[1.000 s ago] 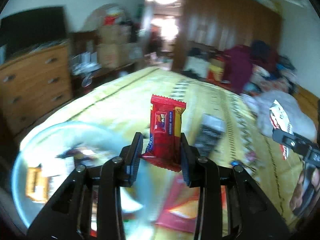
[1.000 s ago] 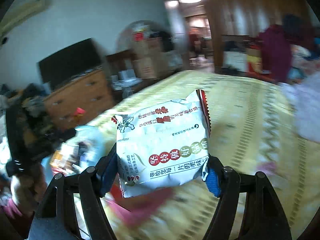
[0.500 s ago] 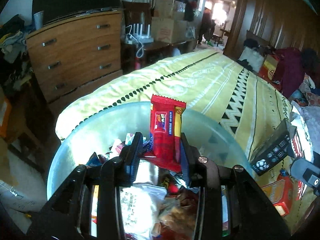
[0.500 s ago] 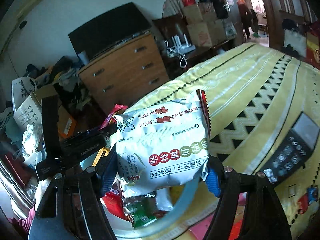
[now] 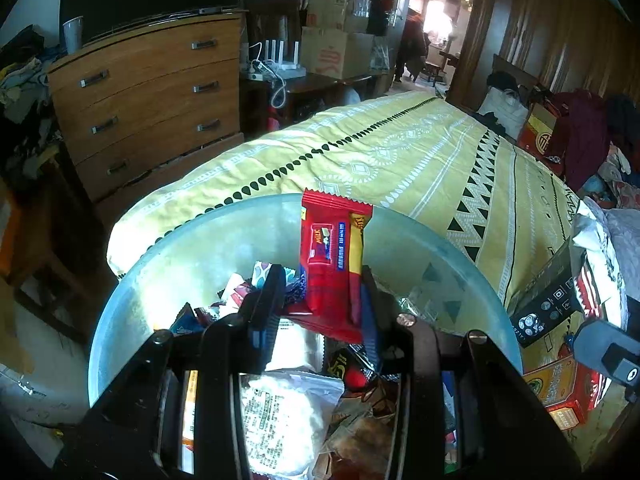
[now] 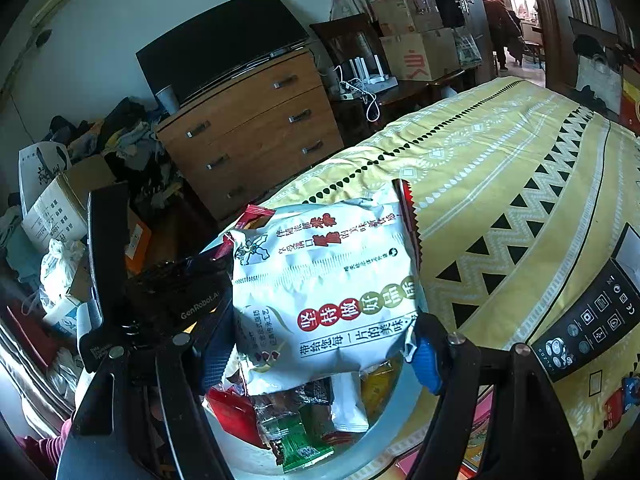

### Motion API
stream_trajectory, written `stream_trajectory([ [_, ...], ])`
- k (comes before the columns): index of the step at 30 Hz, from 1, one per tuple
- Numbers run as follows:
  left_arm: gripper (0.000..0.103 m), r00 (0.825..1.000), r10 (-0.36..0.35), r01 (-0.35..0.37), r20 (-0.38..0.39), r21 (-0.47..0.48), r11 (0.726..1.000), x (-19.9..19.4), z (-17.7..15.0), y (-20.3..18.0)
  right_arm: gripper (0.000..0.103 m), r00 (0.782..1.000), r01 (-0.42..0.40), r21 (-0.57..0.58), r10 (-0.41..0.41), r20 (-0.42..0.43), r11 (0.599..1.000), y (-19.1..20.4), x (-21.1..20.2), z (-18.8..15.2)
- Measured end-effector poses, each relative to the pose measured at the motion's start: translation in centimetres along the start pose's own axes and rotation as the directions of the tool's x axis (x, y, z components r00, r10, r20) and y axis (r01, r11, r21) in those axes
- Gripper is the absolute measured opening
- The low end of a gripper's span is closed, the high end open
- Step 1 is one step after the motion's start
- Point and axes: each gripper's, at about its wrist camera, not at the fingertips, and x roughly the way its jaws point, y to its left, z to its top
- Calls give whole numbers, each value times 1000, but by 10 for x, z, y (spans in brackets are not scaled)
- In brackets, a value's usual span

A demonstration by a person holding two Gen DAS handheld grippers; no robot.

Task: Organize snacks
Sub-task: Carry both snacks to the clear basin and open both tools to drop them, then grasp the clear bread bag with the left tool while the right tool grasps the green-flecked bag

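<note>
Red wrapper (image 5: 332,264) pinched upright by left gripper (image 5: 324,300); right gripper (image 6: 320,336) clamps white pouch (image 6: 324,292).

Glossy red foil wrapper (image 5: 334,268); crinkled white plastic packet (image 6: 324,292); translucent frosted plastic bowl (image 5: 192,256); matt woven cloth bedspread (image 5: 400,152); smooth wood-grain dresser (image 5: 148,92) with metal handles; cardboard boxes (image 5: 336,46).

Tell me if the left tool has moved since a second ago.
Yes. The left tool, shut on the red snack bar, swung left from over the yellow bedspread to above the glass bowl, facing the dresser.
</note>
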Motion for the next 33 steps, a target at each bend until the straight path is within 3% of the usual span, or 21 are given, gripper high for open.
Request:
stream_trajectory([
  [11, 40, 1000, 13, -13, -19, -9, 1000, 4, 1, 6, 80, 1000, 5, -8, -5, -24, 1000, 6, 8, 2],
  [14, 53, 999, 32, -32, -10, -20, 999, 4, 0, 9, 87, 999, 10, -9, -10, -30, 1000, 9, 9, 2],
  [16, 79, 998, 54, -54, 9, -30, 998, 2, 0, 11, 88, 1000, 7, -8, -7, -22, 1000, 10, 7, 1],
  [18, 89, 995, 88, -87, 36, -33, 996, -1, -1, 12, 89, 1000, 4, -5, -4, -16, 1000, 11, 4, 0],
  [24, 90, 993, 105, -102, 63, -45, 994, -12, 0, 9, 90, 999, 10, 7, -10, 50, 1000, 14, -24, -9],
  [27, 90, 991, 51, -48, 123, -34, 998, -36, 1, -4, 90, 989, 49, -27, -45, 142, 998, 20, -69, -44],
  [29, 90, 978, -53, 49, 201, 28, 998, -68, -1, -31, 90, 974, 115, -50, -103, 202, 992, 19, -104, -85],
  [32, 94, 940, -217, 170, 264, 189, 967, -115, -13, -90, 96, 953, 222, -6, -215, 212, 975, 0, -149, -165],
  [33, 99, 913, -306, 234, 269, 267, 935, -135, -24, -119, 96, 950, 248, 25, -248, 188, 968, -9, -159, -189],
])
